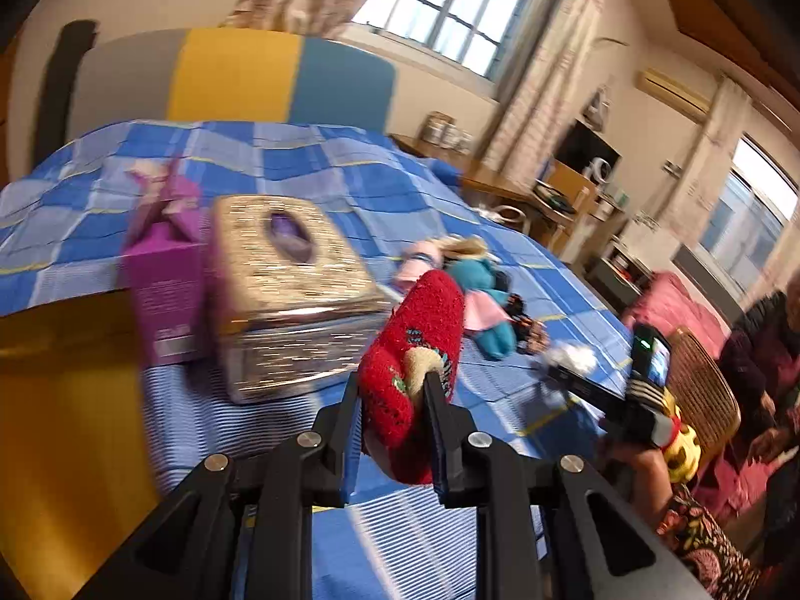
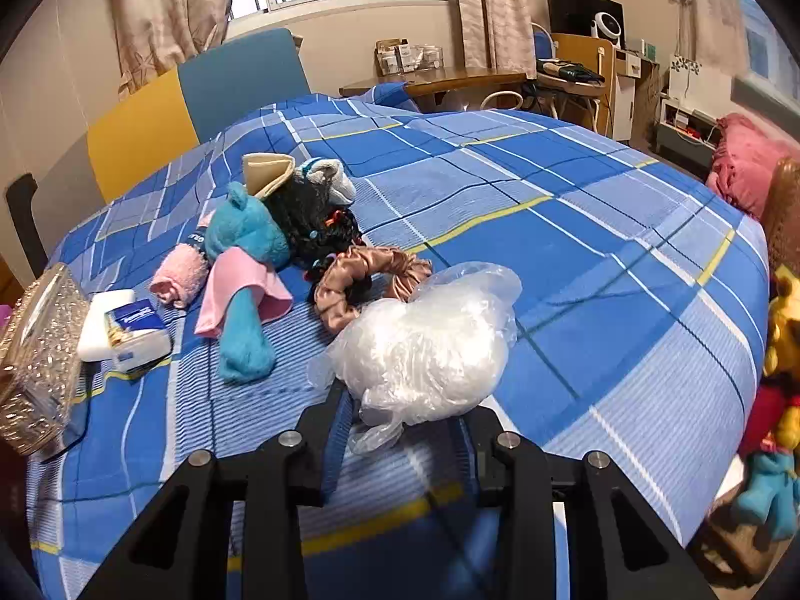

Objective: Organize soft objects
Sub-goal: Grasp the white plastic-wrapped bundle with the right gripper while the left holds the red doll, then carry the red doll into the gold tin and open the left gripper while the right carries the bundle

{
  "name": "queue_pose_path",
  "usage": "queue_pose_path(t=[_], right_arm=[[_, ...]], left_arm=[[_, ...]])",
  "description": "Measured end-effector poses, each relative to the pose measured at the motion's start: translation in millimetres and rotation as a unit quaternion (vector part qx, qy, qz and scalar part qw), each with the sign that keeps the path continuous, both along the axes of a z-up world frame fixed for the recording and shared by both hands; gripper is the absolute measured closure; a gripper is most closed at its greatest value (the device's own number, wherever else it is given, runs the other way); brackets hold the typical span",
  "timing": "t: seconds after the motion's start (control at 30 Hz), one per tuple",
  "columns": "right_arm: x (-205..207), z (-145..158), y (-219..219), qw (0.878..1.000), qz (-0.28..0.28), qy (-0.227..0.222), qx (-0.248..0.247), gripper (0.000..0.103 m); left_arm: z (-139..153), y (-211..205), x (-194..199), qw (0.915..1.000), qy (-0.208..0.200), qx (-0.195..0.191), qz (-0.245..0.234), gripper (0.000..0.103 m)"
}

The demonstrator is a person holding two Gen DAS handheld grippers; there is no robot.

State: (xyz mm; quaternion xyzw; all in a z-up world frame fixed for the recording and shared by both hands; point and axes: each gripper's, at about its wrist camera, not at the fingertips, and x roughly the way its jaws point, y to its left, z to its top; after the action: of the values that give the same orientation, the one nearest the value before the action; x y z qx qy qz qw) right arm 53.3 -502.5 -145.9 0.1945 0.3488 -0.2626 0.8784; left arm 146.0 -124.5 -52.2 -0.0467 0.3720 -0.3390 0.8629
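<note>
On the bed [image 2: 575, 230], the plush toy [image 2: 245, 260] lies left of the plastic bag [image 2: 425, 345], the scrunchie [image 2: 370, 270] between them, the tissue box [image 2: 35, 350] far left.

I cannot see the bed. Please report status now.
Left gripper shut on red sock. Right gripper shut on clear plastic bag. Nothing blocking.

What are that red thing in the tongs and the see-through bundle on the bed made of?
The red sock looks like fuzzy knitted fleece: nubbly, matte pile with small woven patterns. The clear bag appears to be thin plastic film, crinkled and glossy with white highlights; what is inside cannot be told.
</note>
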Motion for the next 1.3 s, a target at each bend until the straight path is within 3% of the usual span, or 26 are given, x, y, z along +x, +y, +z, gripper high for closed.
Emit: queue_pose_path(t=[0.17,0.37,0.7,0.87,1.23,1.3], right_arm=[[-10,4,13,1.0,0.008,-0.002,-0.004,0.066],[-16,16,25,1.0,0.016,-0.008,-0.017,0.067],[-25,42,61,0.999,0.035,-0.024,-0.035,0.067],[-27,49,80,0.998,0.047,-0.03,-0.03,0.067],[-17,70,141,0.993,0.101,-0.047,-0.036,0.067],[-15,74,150,0.992,0.109,-0.051,-0.035,0.067]], left_arm=[[1,54,15,0.998,0.006,0.009,0.062,0.082],[-9,127,38,0.9872,0.019,0.036,0.154,0.082],[-42,219,77,0.9546,0.063,0.095,0.275,0.082],[-62,242,96,0.9393,0.091,0.125,0.306,0.081],[-76,255,127,0.9216,0.097,0.169,0.336,0.08],[-78,255,130,0.9218,0.1,0.167,0.335,0.078]])
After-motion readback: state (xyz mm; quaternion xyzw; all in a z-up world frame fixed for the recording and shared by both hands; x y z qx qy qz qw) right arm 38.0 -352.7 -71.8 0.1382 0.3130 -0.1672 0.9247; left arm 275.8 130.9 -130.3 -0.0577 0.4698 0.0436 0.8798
